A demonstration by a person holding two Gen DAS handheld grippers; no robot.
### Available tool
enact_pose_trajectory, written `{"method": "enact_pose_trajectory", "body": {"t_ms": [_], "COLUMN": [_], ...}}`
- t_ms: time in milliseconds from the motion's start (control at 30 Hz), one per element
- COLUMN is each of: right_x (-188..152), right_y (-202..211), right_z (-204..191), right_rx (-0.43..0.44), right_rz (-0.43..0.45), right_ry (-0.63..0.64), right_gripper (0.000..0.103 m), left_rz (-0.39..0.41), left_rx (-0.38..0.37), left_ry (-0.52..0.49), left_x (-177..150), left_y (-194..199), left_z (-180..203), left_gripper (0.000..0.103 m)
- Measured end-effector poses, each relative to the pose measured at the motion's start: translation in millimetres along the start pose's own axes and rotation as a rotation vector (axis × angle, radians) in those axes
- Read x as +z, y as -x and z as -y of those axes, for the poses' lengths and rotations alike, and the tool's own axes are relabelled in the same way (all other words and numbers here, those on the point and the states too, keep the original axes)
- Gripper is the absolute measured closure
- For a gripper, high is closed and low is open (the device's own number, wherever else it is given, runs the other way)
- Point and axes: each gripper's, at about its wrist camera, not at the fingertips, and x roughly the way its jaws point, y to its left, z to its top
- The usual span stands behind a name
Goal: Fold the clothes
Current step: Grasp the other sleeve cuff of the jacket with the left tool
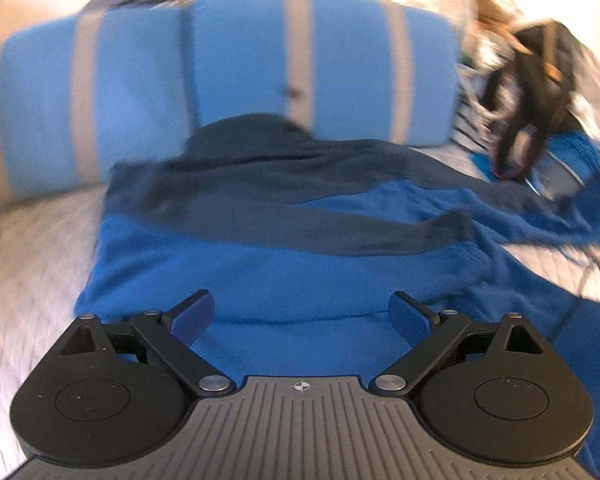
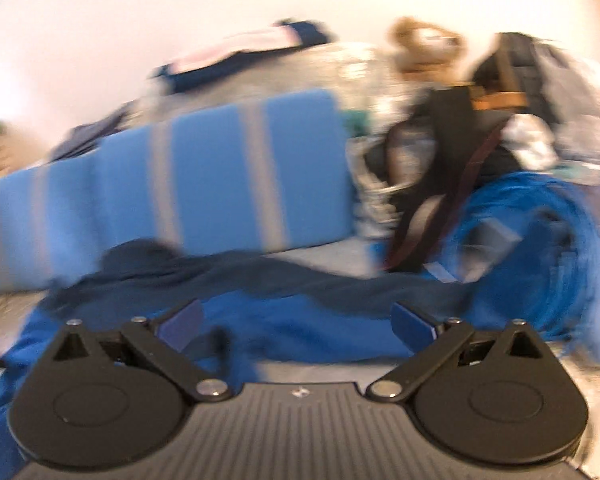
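Both views blurred, so edges are approx.

Blue garment (image 1: 260, 280) lies spread on the white quilt (image 1: 32, 260), near side of the bed, w/ a dark navy piece (image 1: 280, 184) draped across its far half. Can't tell if navy is a separate item or part of the same one. Behind both, a striped cushion (image 1: 228, 64) runs left to right. Far right: black bag (image 1: 540, 80) and more blue cloth; right view also shows a teddy (image 2: 424, 48) at the back.

Left gripper (image 1: 302, 316): fingers wide apart, nothing between them, hovering over the near edge of the blue fabric. Right gripper (image 2: 296, 326): fingers also fully spread, empty, blue cloth below.

Handling, my read: light, soft, fleecy-looking knit; floppy, no stiffness, will sag and drag the navy layer along if lifted. Not fragile or slippery; pads should bite fine on a pinched fold. Best hold prob. the near hem, one gripper toward each corner, pinching a single layer. Risk: grabbing quilt too, or both layers at once.
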Motion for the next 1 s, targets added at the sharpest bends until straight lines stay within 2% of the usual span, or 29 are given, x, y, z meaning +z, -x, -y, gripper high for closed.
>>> {"method": "enact_pose_trajectory", "body": {"t_ms": [167,267,433,567,633,867,933,1000], "right_x": [-25,-32,-37,-39,-40,-42,-42,-42], "right_y": [-12,-18,-14,-17,-18,-15,-14,-15], "right_z": [-21,-23,-14,-8,-6,-9,-12,-14], "right_rx": [0.036,-0.018,-0.043,-0.046,-0.046,-0.054,-0.064,-0.072], "right_rz": [-0.006,-0.012,0.004,-0.012,-0.015,0.008,0.015,0.014], "right_ry": [-0.012,-0.029,-0.091,-0.129,-0.141,-0.121,-0.106,-0.094], "right_gripper": [0.0,0.0,0.0,0.0,0.0,0.0,0.0,0.0], "left_rz": [0.04,0.024,-0.024,-0.032,-0.036,-0.066,-0.076,-0.083], "left_rx": [-0.038,-0.075,-0.079,-0.068,-0.064,-0.037,-0.033,-0.021], "left_ry": [-0.217,-0.295,-0.458,-0.591,-0.642,-0.759,-0.788,-0.807], "left_x": [8,8,4,-1,-4,-15,-17,-20], "left_y": [-8,-24,-62,-85,-95,-134,-142,-147], "left_z": [55,83,114,129,134,153,158,161], "left_gripper": [0.007,0.007,0.008,0.01,0.014,0.038,0.04,0.05]}}
